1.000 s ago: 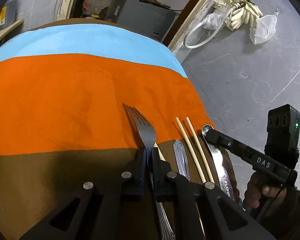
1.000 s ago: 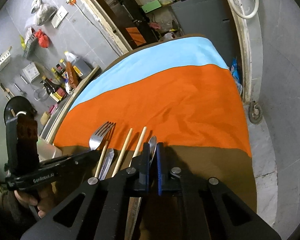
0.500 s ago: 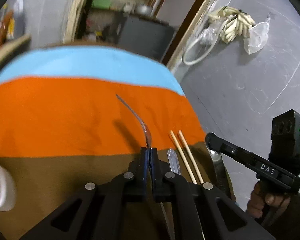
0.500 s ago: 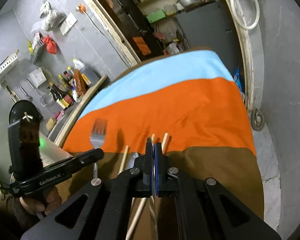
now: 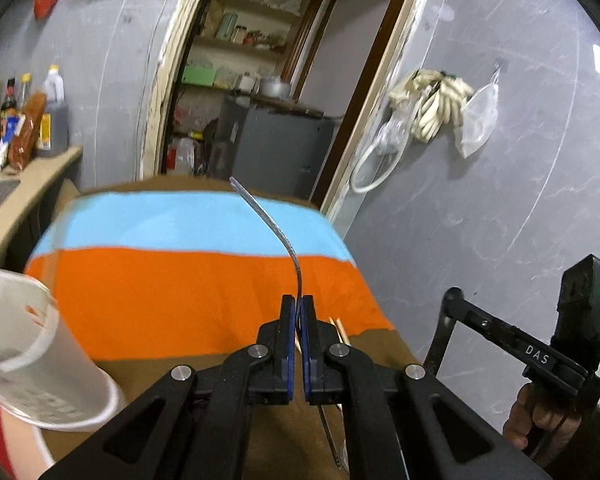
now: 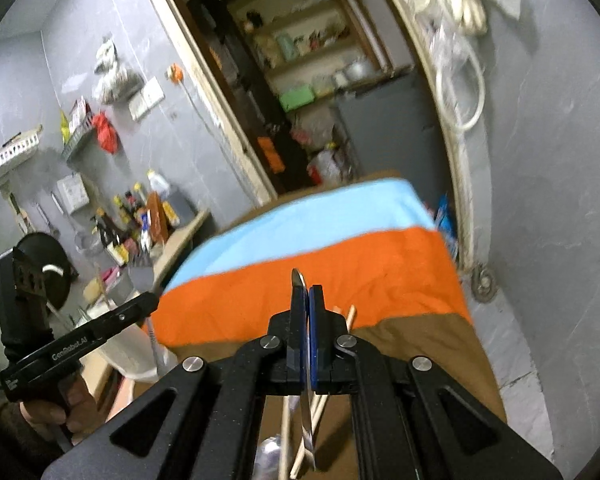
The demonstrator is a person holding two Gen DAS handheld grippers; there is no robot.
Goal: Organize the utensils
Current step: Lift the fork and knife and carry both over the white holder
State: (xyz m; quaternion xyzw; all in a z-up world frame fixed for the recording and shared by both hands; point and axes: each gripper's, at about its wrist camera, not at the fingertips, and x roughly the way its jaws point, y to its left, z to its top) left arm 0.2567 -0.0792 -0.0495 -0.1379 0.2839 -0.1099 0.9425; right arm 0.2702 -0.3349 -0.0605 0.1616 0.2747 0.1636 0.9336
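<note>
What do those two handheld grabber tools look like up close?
Both are matte black plastic. The left gripper and right gripper have blue pads, silver rivets and triangular cut-outs in their linkages. Seen side-on, each is pistol-shaped. One reads "DAS", with a green light on its rear box; the other reads "GenRobot.AI". The hand wears a dark sleeve.

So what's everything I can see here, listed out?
fork: 1, silver, edge-on, clamped in the left tool
knife: 1, silver, clamped in the right tool
chopsticks: 2, pale wood, lying on the cloth
utensil holder: 1, white, near left of the table
tablecloth: 1, blue, orange and brown bands
sauce bottles: several, on the side counter
left tool: 1, black, shut
right tool: 1, black, shut
</note>
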